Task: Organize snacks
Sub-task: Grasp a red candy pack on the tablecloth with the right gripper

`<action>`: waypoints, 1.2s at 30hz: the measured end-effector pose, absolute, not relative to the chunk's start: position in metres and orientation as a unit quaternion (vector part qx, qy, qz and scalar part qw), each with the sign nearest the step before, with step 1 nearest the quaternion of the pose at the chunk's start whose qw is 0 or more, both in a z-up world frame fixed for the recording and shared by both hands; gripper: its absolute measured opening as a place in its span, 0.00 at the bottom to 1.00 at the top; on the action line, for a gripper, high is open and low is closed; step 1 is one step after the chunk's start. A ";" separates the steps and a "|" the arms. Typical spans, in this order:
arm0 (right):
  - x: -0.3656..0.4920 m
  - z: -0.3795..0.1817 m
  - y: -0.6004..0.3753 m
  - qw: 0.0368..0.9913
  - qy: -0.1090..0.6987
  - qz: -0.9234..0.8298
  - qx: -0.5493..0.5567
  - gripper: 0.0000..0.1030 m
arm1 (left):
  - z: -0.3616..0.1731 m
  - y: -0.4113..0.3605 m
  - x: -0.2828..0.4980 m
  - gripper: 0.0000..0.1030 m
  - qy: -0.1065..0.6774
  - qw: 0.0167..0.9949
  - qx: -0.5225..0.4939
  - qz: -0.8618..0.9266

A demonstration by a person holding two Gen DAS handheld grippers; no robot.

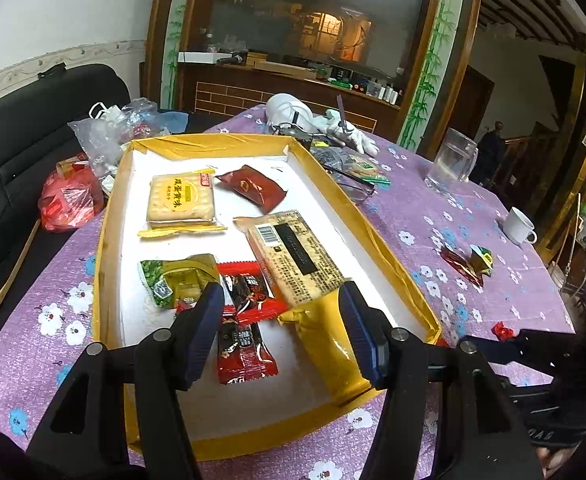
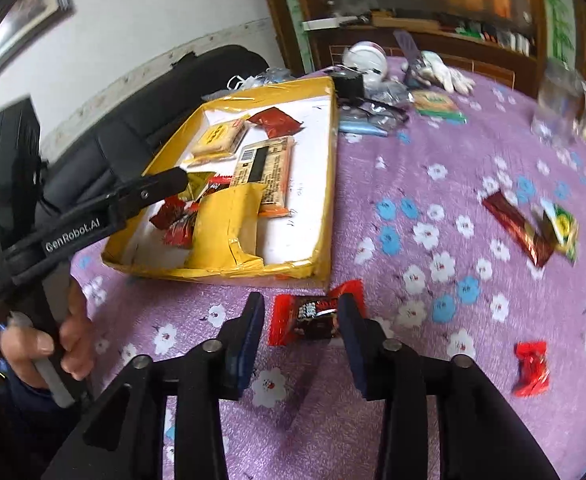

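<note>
A shallow yellow-rimmed box (image 1: 325,168) with a white floor holds several snacks: a cracker pack (image 1: 181,200), a dark red packet (image 1: 253,188), a long biscuit pack (image 1: 299,258), a green-gold packet (image 1: 177,280) and red-black bars (image 1: 249,320). My left gripper (image 1: 281,304) is open and empty, hovering over the box's near end. My right gripper (image 2: 303,314) is open, its fingers on either side of a red-black candy (image 2: 313,314) lying on the purple cloth just outside the box (image 2: 329,184). The left gripper's arm (image 2: 93,220) shows in the right wrist view.
On the floral purple tablecloth (image 2: 413,200) lie a dark red bar (image 2: 517,228), a green-yellow packet (image 2: 563,228) and a small red candy (image 2: 531,368). A glass mug (image 1: 451,162), a white cup (image 1: 519,226), gloves and clutter stand beyond the box. A black sofa (image 1: 21,148) lies to the left.
</note>
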State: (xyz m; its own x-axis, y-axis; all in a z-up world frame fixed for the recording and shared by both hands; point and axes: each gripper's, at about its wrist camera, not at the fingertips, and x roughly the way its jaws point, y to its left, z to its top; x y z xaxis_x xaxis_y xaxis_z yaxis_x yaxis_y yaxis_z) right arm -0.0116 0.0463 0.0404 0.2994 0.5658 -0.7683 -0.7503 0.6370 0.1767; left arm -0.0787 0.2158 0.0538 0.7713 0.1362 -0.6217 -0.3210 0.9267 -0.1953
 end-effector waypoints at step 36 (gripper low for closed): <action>-0.042 0.050 0.051 0.673 0.457 0.525 -0.250 0.53 | 0.063 0.205 -0.081 0.58 0.327 0.932 -0.121 0.098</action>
State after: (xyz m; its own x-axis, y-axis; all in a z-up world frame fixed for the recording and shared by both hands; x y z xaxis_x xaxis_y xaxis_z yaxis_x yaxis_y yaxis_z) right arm -0.0416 0.0508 0.0498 0.0316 0.4795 -0.8770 -0.9352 0.3239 0.1434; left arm -0.0815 0.2048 0.0633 0.7670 0.1036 -0.6333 -0.2624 0.9512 -0.1622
